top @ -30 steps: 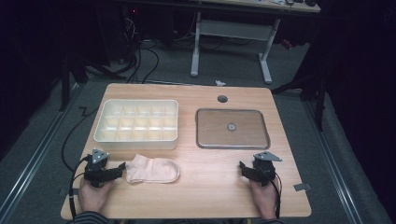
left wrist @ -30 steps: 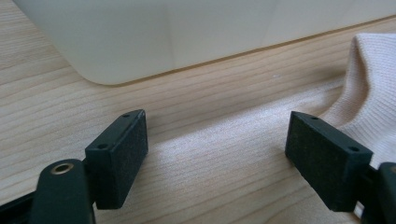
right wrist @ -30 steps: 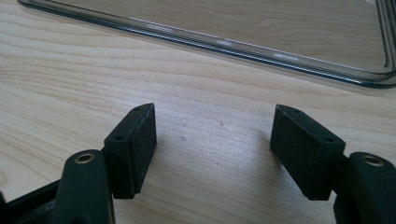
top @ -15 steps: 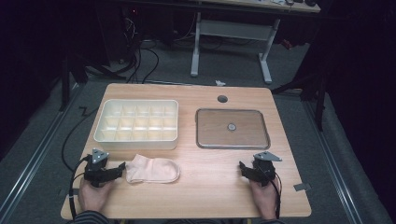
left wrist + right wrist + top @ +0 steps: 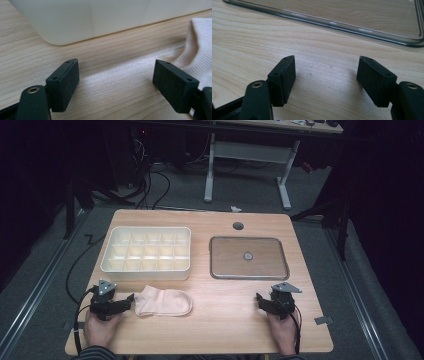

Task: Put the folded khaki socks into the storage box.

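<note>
Sock (image 5: 164, 301): pale pink, ribbed knit, lying flat on the table (image 5: 225, 335) just in front of the cream compartment box (image 5: 146, 251). We see the left gripper (image 5: 129, 299) beside its cuff, jaws spread, empty. Right gripper (image 5: 260, 298), near the glass-lidded tray (image 5: 248, 258), likewise agape. We note no change from one second ago.

Left gripper (image 5: 125, 301) lower left, right gripper (image 5: 261, 300) lower right — both jaws wide apart, hands low at bottom edge.

Pale pink sock (image 5: 164, 301), lying flat, near table's front left edge
</note>
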Demonstrator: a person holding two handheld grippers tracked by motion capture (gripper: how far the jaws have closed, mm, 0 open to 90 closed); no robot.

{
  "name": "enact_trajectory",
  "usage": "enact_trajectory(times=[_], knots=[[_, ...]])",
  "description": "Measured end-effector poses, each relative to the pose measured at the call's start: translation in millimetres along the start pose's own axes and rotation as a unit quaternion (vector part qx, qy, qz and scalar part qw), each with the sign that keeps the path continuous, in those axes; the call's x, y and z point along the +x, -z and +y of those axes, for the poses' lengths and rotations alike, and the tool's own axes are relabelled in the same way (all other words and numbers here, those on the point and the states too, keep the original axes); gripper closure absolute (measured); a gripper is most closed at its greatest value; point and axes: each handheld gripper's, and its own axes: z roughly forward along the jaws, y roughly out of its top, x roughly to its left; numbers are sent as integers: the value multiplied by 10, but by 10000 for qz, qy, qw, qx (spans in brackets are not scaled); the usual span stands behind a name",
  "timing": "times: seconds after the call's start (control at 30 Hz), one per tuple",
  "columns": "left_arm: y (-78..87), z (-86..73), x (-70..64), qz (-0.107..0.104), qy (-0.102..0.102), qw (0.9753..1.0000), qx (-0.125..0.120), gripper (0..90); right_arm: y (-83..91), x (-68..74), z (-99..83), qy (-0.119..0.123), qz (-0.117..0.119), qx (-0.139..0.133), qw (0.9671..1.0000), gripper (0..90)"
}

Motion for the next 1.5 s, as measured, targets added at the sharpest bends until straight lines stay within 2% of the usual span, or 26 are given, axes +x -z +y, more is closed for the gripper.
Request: enact_trajectory(times=[0.57, 0.8, 1.0, 1.2, 1.37, 1.5], knots=[[-6, 8, 0, 114, 101, 9999, -37, 260, -6, -16, 6, 24, 40, -12, 10000, 323], [-5, 9, -4, 128, 114, 9998, -35, 257, -8, 4, 13, -57, -42, 2, 10000, 333], [5, 7, 14, 105, 176, 9998, -64, 286, 6, 19, 14, -90, -96, -21, 9999, 444], [44, -6, 38, -73, 282, 9994, -175, 320, 33, -10, 20, -338, -49, -7, 9994, 502], [139, -10, 45, -329, 418, 9980, -340, 327, 92, 23, 28, -361, 41, -238, 9991, 519], [223, -11, 11, -539, 430, 9968, -393, 327, 144, 64, 48, -380, 242, -315, 9985, 534]])
